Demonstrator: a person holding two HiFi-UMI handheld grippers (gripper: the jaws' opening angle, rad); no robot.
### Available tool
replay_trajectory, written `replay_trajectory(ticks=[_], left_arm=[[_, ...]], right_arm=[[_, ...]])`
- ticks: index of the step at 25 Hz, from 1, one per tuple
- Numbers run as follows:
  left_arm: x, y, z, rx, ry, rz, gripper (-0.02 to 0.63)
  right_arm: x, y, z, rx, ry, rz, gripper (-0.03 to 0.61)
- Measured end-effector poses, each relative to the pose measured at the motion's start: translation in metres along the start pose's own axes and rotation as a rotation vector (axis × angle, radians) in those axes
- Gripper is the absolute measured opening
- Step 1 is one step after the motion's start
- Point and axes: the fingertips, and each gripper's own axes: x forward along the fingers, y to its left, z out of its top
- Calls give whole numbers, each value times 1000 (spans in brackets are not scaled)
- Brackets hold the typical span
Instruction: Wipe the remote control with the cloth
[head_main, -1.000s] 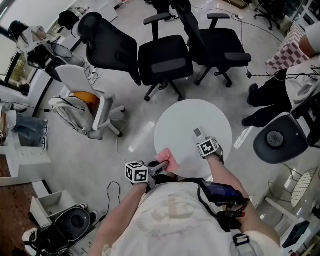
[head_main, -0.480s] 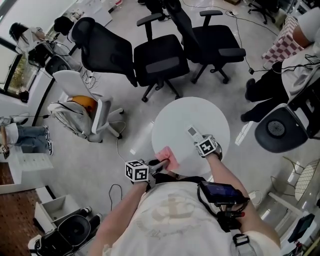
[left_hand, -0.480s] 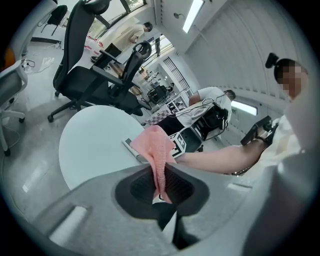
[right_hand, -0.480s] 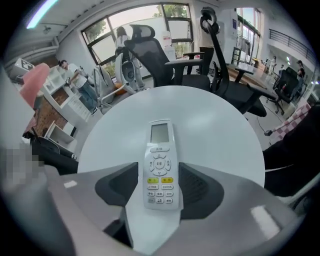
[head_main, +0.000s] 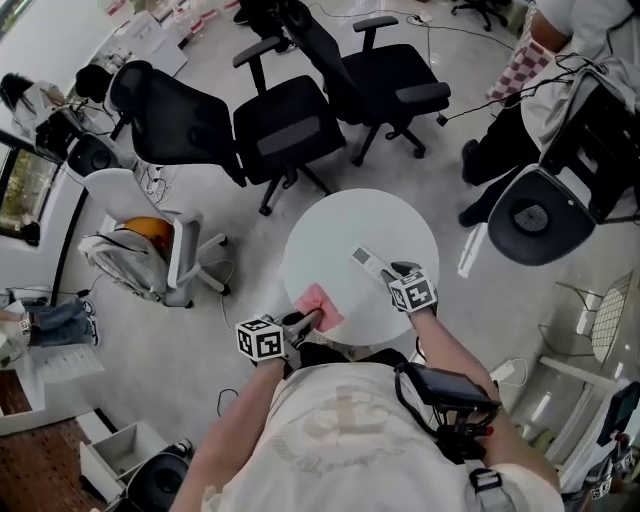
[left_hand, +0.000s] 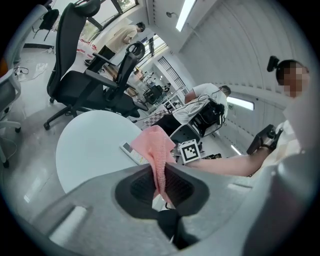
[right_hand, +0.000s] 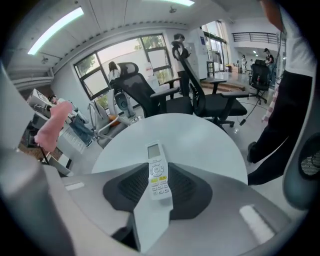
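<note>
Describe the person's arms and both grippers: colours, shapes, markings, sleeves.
The left gripper and right gripper each carry a white cube with black square markers. Their jaws are pale-grey shells with dark ribbed pads; the right's are closing on the remote control. The cream T-shirt is short-sleeved, forearms bare.

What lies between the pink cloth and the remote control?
Only bare white tabletop separates the pink cloth and the remote control; nothing else lies there, as the head view shows.

Cloth (head_main: 318, 303): plain pink. Remote (right_hand: 158, 170): white, yellow btns, grey screen. Round surface (head_main: 330, 235): white. Far office chairs (head_main: 285, 130): black. Left chair (head_main: 183, 252): white w/ orange. Far-right fabric (head_main: 525, 60): red-white check.
</note>
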Motion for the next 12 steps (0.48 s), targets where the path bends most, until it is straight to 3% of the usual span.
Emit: replay_trajectory(ticks=[8, 12], left_arm=[[18, -6, 49, 131, 7, -98, 20], [11, -14, 66, 223, 36, -132, 20]], right_arm=[[-69, -6, 34, 121, -250, -86, 5], [-106, 15, 49, 181, -380, -101, 5]])
